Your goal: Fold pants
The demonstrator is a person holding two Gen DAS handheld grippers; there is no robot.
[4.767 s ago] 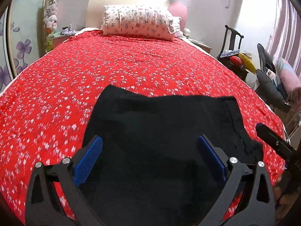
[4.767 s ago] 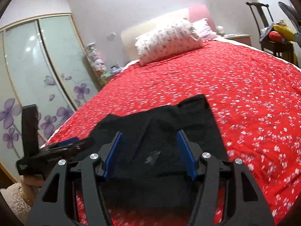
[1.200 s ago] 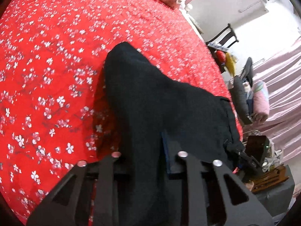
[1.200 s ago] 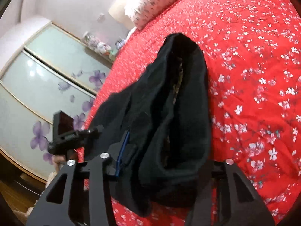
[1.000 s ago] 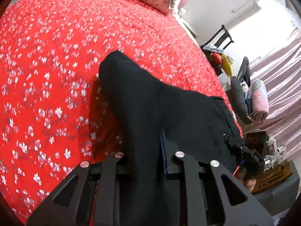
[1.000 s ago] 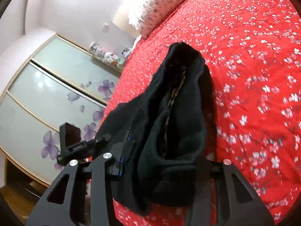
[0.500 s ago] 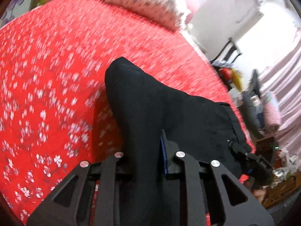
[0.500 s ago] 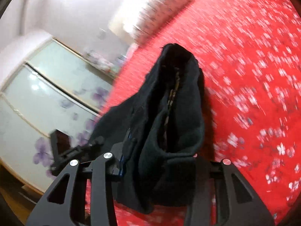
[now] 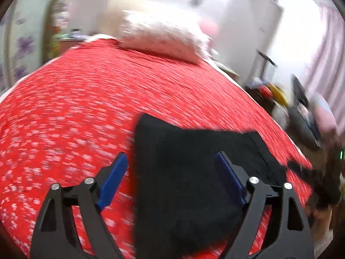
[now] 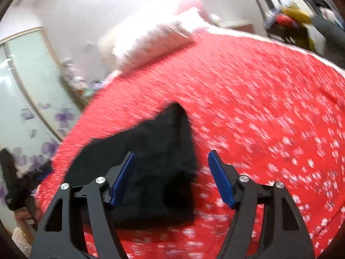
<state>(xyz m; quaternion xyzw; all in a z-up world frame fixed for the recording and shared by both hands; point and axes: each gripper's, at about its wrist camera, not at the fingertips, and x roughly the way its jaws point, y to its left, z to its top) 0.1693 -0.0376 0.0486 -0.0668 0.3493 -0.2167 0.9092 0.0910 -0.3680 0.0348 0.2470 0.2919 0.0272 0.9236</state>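
Item: black pants [image 9: 189, 172], folded into a compact dark slab, lying flat on the red flower-print bedspread [image 9: 71, 112] near the foot of the bed. Both views are motion-blurred.

Left wrist view, left to right: wardrobe door with purple flower motif [image 9: 21, 49] at the far left edge; bedspread; pale pillow [image 9: 163, 41] at the head of the bed; the left gripper [image 9: 172, 168], jaws wide apart and just opened, blue pads clear of the cloth, the left pad over bare bedspread, the right pad over the pants, nothing gripped. At the far right, a cluttered chair [image 9: 271, 86] beside the bed and the blurred right gripper [image 9: 317, 179].

Right wrist view, left to right: the blurred left gripper [image 10: 19, 183] at the left edge; wardrobe door [image 10: 28, 90]; pants [image 10: 155, 157] under the left pad; the right gripper [image 10: 171, 170], jaws likewise spread and just opened, empty, its right pad over bare bedspread [image 10: 269, 108]; pillow [image 10: 151, 41] beyond; chair [image 10: 286, 21] at upper right.
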